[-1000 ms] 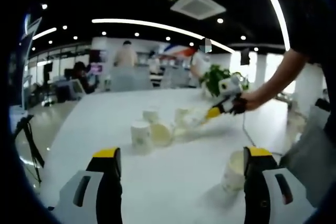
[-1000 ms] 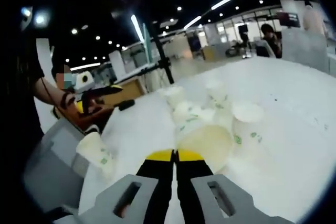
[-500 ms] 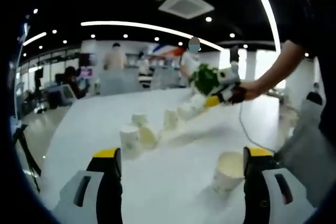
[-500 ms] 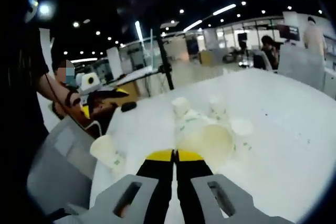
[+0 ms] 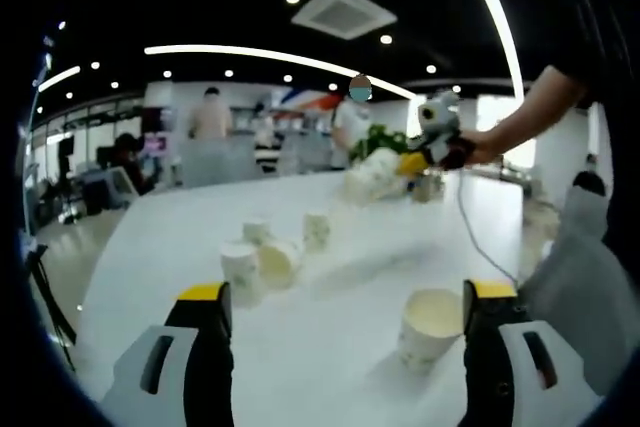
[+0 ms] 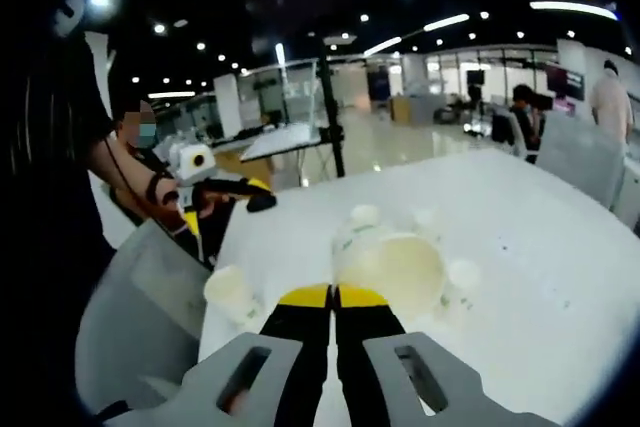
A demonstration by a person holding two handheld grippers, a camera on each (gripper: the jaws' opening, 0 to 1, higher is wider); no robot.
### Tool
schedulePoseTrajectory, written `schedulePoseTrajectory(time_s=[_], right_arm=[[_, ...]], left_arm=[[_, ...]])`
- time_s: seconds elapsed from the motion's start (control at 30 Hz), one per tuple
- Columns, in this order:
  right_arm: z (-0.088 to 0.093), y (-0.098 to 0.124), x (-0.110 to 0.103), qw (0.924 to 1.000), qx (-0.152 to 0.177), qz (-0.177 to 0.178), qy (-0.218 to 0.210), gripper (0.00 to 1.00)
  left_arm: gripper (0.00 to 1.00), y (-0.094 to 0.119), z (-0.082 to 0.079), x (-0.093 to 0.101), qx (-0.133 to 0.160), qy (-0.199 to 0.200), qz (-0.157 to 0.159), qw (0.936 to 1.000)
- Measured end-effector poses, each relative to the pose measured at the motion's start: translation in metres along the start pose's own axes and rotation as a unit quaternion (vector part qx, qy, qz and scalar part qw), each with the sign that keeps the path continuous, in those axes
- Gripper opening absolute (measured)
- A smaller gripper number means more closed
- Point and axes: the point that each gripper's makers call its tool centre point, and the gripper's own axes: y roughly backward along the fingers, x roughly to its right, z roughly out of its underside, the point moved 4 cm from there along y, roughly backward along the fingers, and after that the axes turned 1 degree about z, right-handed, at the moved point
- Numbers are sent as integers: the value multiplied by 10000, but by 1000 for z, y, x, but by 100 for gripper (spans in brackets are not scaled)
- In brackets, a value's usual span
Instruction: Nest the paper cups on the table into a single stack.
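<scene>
In the left gripper view, three small paper cups [image 5: 262, 252] sit grouped left of centre on the white table [image 5: 330, 347]: one upright, one tipped on its side with its mouth toward the camera, and a further pair standing behind. Nearer, an upright cup [image 5: 428, 325] stands just beside the right jaw of the left gripper [image 5: 340, 297], whose jaws are spread wide with nothing between them. Farther right, the right gripper [image 5: 408, 163] is raised above the table with a lifted cup [image 5: 372, 175] at its tip, the cup's long axis roughly level and its base pointing left. A potted plant [image 5: 378, 137] stands behind it (people and desks blur beyond).

In the right gripper view, a lone cup [image 6: 232, 293] stands at left near the table edge, below the left gripper [image 6: 252, 195]. The right gripper's [image 6: 335, 297] jaws are pressed together on the rim of the lifted cup [image 6: 400, 269], whose open mouth faces the camera.
</scene>
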Motion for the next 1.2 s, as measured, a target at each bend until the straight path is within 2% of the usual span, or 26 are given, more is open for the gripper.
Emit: schedulePoseTrajectory(time_s=[0.43, 0.5, 0.7, 0.77, 0.97, 1.03, 1.13, 1.2], right_arm=[[-42, 20, -32, 9981, -242, -426, 369, 0], [-50, 22, -38, 9964, -343, -467, 626, 0], [-70, 27, -52, 9932, -430, -655, 865, 0], [-75, 29, -56, 9893, -601, -704, 1127, 0], [-91, 30, -69, 9822, -787, -854, 1479, 0], [-94, 29, -72, 9779, -936, -890, 1647, 0], [-100, 25, -83, 9663, -1206, -1032, 2025, 0], [-102, 21, -89, 9631, -1291, -1119, 2079, 0]], left_arm=[[94, 2, 0, -1, -10, -81, 141, 9999], [94, 3, 0, -1, -9, -64, 134, 9999], [94, 3, 4, 2, -12, -36, 157, 9999], [94, 4, 6, 2, -31, -56, 155, 9999], [94, 6, 9, 4, -66, -76, 186, 9998], [93, 6, 9, 4, -60, -81, 186, 9998], [93, 8, 8, 1, -39, -57, 158, 9999], [93, 9, 9, 0, -31, -58, 151, 9999]])
